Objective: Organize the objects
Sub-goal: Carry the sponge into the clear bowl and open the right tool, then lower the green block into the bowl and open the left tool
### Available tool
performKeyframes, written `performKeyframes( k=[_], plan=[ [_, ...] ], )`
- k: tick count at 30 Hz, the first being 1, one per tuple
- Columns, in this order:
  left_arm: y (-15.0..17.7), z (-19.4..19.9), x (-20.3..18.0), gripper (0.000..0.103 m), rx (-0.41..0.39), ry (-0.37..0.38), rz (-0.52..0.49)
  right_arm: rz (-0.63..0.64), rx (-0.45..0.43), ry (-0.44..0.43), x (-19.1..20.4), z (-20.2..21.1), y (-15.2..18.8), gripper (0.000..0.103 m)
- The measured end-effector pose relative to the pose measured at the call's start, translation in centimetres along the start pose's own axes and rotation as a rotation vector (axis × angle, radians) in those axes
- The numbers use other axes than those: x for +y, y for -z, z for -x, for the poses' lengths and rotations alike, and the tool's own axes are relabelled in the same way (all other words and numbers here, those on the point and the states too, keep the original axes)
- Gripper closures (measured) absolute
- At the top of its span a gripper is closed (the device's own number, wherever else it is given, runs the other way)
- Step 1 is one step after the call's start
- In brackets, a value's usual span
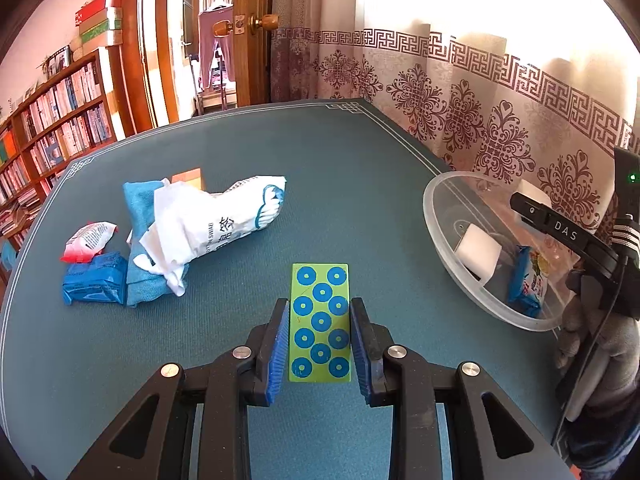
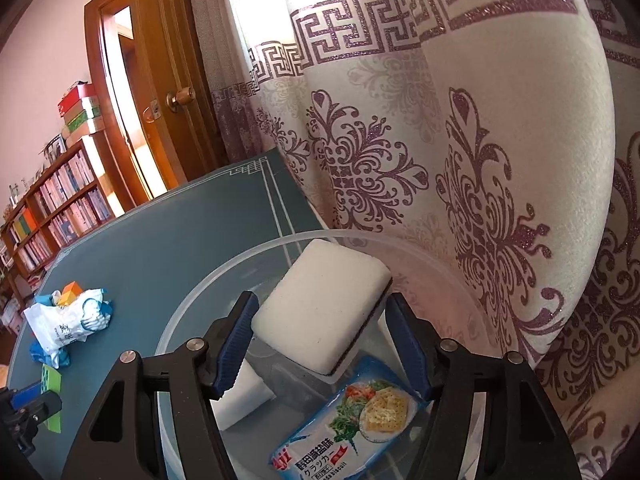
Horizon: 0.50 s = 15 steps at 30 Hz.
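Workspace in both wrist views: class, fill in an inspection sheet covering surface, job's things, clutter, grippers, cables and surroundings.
Surface: teal table mat with a pale border line.
Job's things: clear plastic bowl holds a white sponge and a blue cracker packet; green dotted card in the left gripper.
Clutter: white swab bag, blue cloth, blue packet and red-white sachet piled at the left.
Grippers: left gripper shut on the card; right gripper open around the sponge, over the bowl.
Cables: one dark cable hangs beside the right gripper.
Surroundings: patterned curtain, wooden door, bookshelf.
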<state>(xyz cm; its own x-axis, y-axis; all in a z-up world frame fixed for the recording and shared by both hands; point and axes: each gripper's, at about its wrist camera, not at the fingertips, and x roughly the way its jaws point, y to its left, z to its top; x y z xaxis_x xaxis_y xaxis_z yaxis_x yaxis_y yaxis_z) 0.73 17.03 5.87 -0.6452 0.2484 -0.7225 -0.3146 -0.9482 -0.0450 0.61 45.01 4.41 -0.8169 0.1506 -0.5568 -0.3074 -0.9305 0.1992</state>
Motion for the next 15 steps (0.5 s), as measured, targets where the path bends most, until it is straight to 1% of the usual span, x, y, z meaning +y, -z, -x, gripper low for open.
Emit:
performKeyframes(
  k=[1, 3, 11, 15],
  plan=[
    [-0.2, -0.1, -0.3, 0.072, 0.0, 0.004, -0.003, -0.009, -0.006, 0.003, -0.2, 0.0, 0.0, 0.027],
    [-0.6, -0.3, -0.9, 0.072, -0.004, 0.007, -0.012, -0.025, -0.013, -0.008, -0.4, 0.1, 0.1, 0.026],
    [-2.9, -1.5, -3.3, 0.072, -0.015, 0.041, -0.053, -0.02, -0.079, 0.043, -0.5, 0.7, 0.9, 0.026],
    [-4.4, -2.5, -4.5, 0.072, -0.013, 0.08, -0.065, -0.024, -0.102, 0.05, -0.4, 1.1, 1.1, 0.026]
  ],
)
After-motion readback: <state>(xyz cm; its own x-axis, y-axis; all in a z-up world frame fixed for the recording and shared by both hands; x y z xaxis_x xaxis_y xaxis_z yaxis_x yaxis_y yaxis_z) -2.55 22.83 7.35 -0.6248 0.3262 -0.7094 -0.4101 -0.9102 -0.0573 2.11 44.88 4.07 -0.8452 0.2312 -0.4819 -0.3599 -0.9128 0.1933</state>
